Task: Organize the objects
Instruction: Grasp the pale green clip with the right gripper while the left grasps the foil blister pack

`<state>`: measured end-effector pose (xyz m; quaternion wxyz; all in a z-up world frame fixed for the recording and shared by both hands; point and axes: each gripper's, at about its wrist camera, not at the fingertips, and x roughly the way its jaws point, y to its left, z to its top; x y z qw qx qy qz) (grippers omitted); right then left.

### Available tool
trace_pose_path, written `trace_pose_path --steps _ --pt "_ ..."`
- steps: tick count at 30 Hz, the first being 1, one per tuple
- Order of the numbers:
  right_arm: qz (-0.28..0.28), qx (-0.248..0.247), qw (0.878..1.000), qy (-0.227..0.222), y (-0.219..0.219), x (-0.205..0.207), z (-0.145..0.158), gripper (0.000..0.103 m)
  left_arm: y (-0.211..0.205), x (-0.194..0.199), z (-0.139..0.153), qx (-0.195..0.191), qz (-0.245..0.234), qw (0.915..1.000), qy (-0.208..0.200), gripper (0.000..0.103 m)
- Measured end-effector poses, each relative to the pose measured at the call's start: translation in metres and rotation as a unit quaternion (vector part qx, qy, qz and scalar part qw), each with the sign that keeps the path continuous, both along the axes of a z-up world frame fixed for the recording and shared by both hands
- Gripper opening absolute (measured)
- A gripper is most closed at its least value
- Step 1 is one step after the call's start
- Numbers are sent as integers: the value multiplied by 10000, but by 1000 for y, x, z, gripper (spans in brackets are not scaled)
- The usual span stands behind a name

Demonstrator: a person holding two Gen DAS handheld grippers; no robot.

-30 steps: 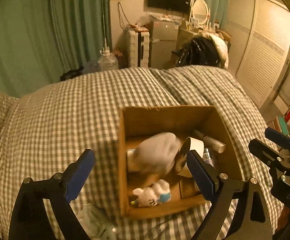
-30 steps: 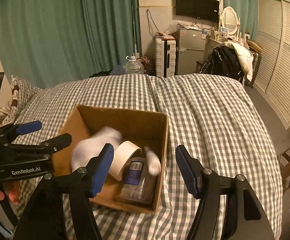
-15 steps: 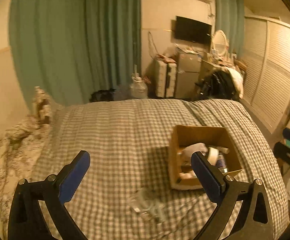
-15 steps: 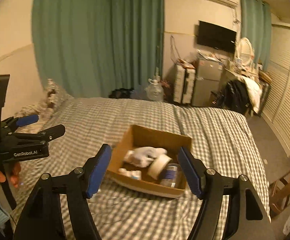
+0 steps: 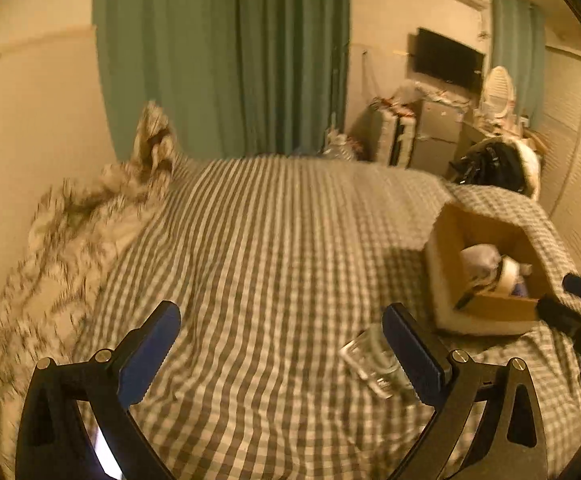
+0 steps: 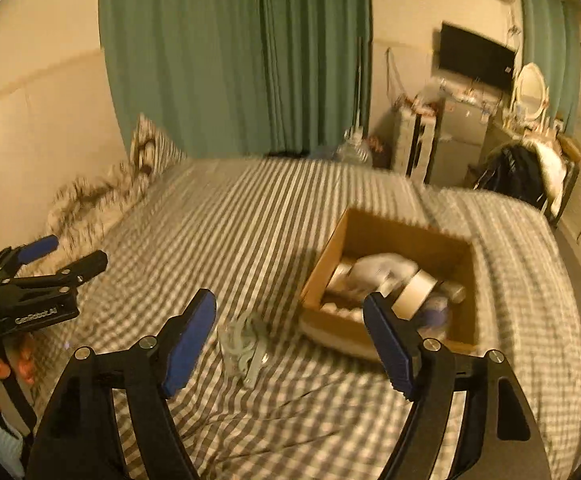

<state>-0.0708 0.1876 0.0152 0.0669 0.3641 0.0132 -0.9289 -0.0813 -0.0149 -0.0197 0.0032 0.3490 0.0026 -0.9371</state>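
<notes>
A cardboard box (image 6: 330, 256) stands on the checked bed; it also shows in the left wrist view (image 5: 442, 256). It holds a white cloth item (image 6: 382, 268), a tape roll (image 6: 414, 294) and other small items. A clear glass cup (image 5: 370, 356) lies on its side on the bedspread left of the box, also in the right wrist view (image 6: 242, 340). My left gripper (image 5: 280, 352) is open and empty above the bed, also visible in the right wrist view (image 6: 46, 260). My right gripper (image 6: 290, 344) is open and empty, with the cup between its fingers in the image.
A patterned pillow and rumpled quilt (image 5: 90, 216) lie at the bed's left by the wall. Green curtains (image 6: 234, 52), a fridge (image 6: 458, 136), a wall TV (image 6: 476, 60) and a chair heaped with clothes (image 6: 526, 172) stand beyond the bed.
Both grippers have pulled back and away from the box and swung left, so the box now sits further right and the glass cup has come into view. Both stay open.
</notes>
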Motion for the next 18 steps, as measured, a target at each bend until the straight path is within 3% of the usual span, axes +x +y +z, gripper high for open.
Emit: trace_pose_path --steps 8,14,18 --pt "206 345 9941 -1007 -36 -51 -109 76 -13 -29 -86 31 298 9971 -694 103" --pt "137 89 9849 -1723 -37 -87 -156 76 -11 -48 -125 -12 280 9917 -1257 103" --pt "176 123 9801 -1973 -46 -103 -177 76 -9 -56 -143 -81 280 9872 -1570 103"
